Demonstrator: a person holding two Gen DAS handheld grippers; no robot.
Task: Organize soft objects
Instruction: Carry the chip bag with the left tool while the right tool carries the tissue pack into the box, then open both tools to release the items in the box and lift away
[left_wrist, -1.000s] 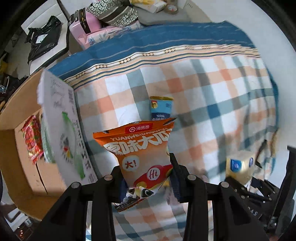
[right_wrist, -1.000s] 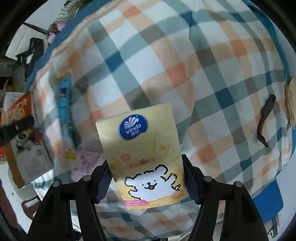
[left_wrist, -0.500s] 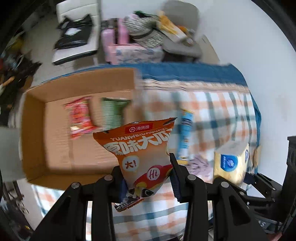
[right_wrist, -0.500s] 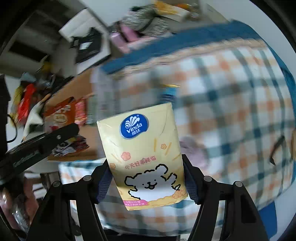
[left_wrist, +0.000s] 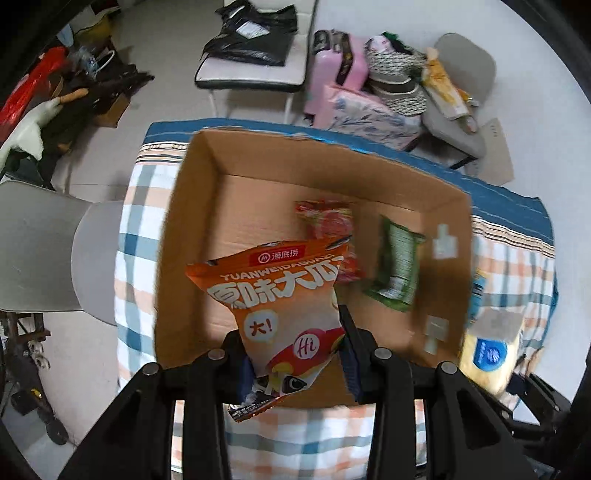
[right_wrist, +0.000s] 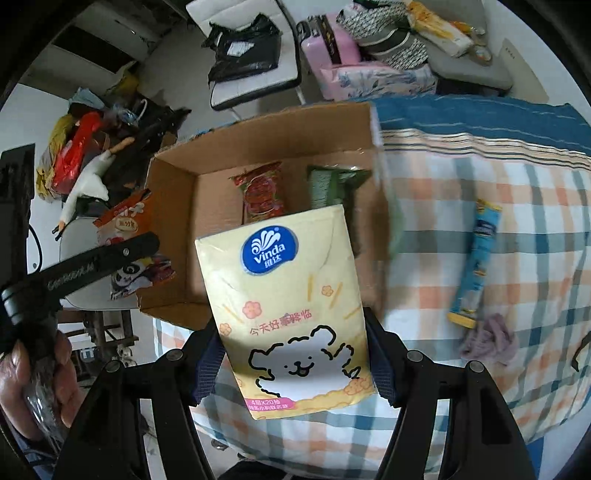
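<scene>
My left gripper (left_wrist: 295, 354) is shut on an orange snack bag (left_wrist: 280, 306) and holds it above the near part of an open cardboard box (left_wrist: 192, 206). A red snack packet (left_wrist: 328, 225) and a green packet (left_wrist: 397, 266) lie on the box floor. My right gripper (right_wrist: 295, 354) is shut on a yellow Vinda tissue pack (right_wrist: 291, 317), held over the box's near right corner (right_wrist: 177, 306). The tissue pack also shows in the left wrist view (left_wrist: 487, 354). The orange bag shows at left in the right wrist view (right_wrist: 125, 225).
The box sits on a plaid bedspread (right_wrist: 517, 184). A blue stick packet (right_wrist: 474, 262) and a crumpled purple cloth (right_wrist: 487, 339) lie on the spread right of the box. A grey chair (left_wrist: 40, 251) and floor clutter stand beyond the bed.
Both grippers have swung left from over the bedspread to over the cardboard box, each carrying its item. The box now fills the middle of both views.
</scene>
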